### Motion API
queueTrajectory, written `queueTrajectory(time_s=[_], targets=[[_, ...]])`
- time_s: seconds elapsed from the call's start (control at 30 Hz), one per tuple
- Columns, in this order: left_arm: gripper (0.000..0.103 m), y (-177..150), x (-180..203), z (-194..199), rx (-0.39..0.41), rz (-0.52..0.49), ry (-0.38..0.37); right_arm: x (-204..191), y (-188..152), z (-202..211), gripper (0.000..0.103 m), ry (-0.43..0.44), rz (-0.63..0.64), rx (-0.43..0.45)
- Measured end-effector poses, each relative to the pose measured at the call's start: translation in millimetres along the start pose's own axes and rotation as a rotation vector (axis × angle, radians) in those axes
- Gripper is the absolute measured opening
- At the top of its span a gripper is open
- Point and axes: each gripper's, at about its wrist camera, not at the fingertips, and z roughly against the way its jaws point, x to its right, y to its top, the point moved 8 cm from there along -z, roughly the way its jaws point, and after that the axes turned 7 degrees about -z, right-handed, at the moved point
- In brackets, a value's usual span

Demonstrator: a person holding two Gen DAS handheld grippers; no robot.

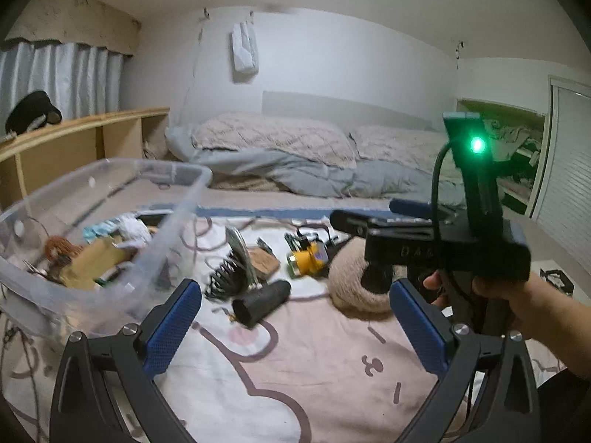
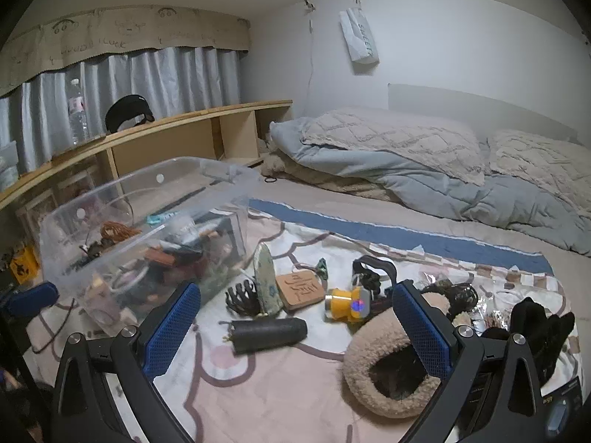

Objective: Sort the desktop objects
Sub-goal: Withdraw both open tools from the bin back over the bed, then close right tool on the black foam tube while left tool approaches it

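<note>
A clear plastic bin [image 1: 173,221] [image 2: 236,199] with several small items inside stands at the left on a pink sheet. Loose on the sheet lie a black cylinder [image 1: 260,302] [image 2: 269,334], a black claw hair clip [image 1: 225,277] [image 2: 242,297], a wooden tag [image 2: 299,289], a yellow headlamp [image 1: 308,258] [image 2: 347,302] and a beige fuzzy slipper [image 1: 354,284] [image 2: 380,365]. My left gripper [image 1: 291,325] is open and empty above the sheet, just in front of the cylinder. My right gripper [image 2: 295,328] is open and empty over the cylinder. The right gripper's body shows in the left wrist view [image 1: 443,247].
A black glove [image 2: 535,328] and a tangle of cords [image 2: 454,295] lie at the right. A grey duvet [image 2: 443,184] and pillows lie behind on the bed. A wooden shelf [image 2: 166,129] runs along the left with a bottle [image 2: 77,110].
</note>
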Motion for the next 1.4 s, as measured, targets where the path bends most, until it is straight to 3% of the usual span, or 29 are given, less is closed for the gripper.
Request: queueTrajectory(time_s=[0.23,0.37,0.5,0.57,0.7,0.9,1.17,1.3,1.33,1.4], targets=[[0.103,-22.1,12.6,-42.2,-0.052,-0.005,-0.065,14.9,-20.1,-26.0,0.103,-0.027,-0.012,-0.145],[0.103,-33.5,5.0,-63.7,-0.057,0.019,-0.065,25.3,-25.5,-38.5,0.103,-0.027,-0.043,-0.179],[0.102,-54.6,-6.6,-84.7,-0.109,0.073,-0.048,30.4,-26.5,-56.1,0.103,-0.053,-0.042,-0.203],[0.102,-63.3,-8.9,-91.7,-0.131,0.078,-0.051,26.3,-23.5,-64.9,0.094,-0.036,-0.033,-0.215],[0.101,-74.7,-14.0,-102.2,-0.159,0.093,-0.05,11.5,-30.4,-91.0,0.06,0.014,0.009,-0.305],[0.095,-80.2,-21.0,-109.0,-0.176,0.13,-0.079,-1.8,-53.3,-139.3,0.04,0.018,0.13,-0.449],[0.091,-83.6,-25.9,-115.9,-0.185,0.149,-0.092,-1.0,-79.0,-188.9,0.036,0.054,0.057,-0.57],[0.075,-82.8,-25.6,-125.5,-0.204,0.124,-0.078,2.1,-85.5,-194.8,0.036,0.088,0.018,-0.614],[0.068,-82.2,-25.3,-127.0,-0.206,0.11,-0.068,2.4,-87.0,-192.2,0.036,0.099,0.025,-0.619],[0.063,-81.5,-24.3,-131.0,-0.213,0.091,-0.063,2.2,-89.9,-186.2,0.036,0.112,0.051,-0.624]])
